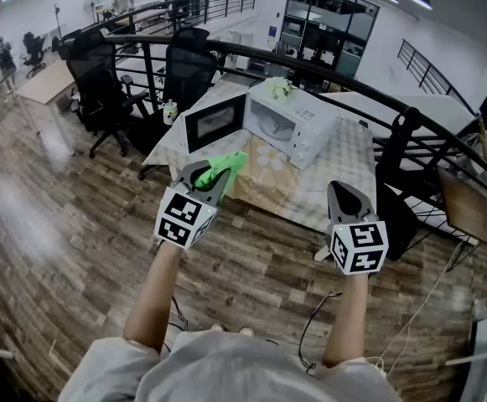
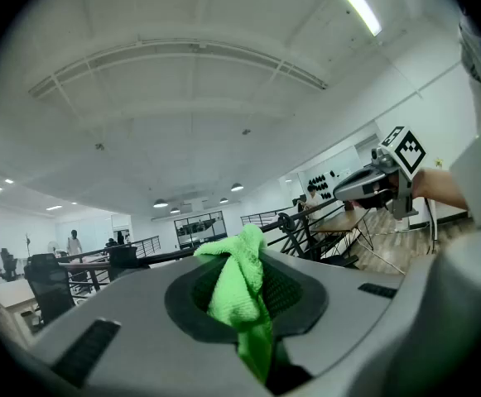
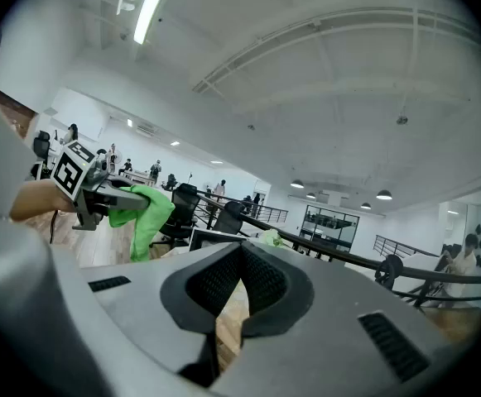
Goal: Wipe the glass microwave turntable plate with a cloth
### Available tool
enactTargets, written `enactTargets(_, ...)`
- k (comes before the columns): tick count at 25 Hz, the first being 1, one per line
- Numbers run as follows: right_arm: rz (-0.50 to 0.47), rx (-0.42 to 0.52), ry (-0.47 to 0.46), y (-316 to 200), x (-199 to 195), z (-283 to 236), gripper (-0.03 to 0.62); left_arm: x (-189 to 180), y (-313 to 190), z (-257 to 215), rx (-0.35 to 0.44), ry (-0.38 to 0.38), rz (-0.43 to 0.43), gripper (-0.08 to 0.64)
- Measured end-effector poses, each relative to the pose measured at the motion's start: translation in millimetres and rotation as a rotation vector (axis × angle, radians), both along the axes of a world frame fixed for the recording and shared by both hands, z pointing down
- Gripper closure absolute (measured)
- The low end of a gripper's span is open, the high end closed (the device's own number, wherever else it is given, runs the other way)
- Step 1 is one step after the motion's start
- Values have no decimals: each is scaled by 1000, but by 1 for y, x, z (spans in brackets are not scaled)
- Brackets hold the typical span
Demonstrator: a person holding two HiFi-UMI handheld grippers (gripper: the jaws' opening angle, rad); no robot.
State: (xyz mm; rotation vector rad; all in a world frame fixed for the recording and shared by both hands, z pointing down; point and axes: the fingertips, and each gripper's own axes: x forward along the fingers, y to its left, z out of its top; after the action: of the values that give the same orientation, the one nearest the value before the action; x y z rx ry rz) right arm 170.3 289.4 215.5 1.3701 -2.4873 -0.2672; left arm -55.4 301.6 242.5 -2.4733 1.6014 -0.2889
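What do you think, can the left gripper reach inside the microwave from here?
Probably not yet. The left gripper, shut on the green cloth, looks short of the table, where the microwave sits. The door hangs open, so nothing seems to block it once the person steps closer.

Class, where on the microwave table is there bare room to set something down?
Bare tablecloth lies right of the microwave, toward the table's right edge. The open door crowds the left side; a daisy-shaped thing sits in front.
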Motion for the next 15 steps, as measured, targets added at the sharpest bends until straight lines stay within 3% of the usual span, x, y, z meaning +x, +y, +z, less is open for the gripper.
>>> enactTargets(8,-3,-1,-93,-8,-14,5,578,-21,-13,11,-7,15,8,508)
enactTargets(15,3,-24,-105,-66,-27,21,578,-38,-70,31,-34,16,-2,506)
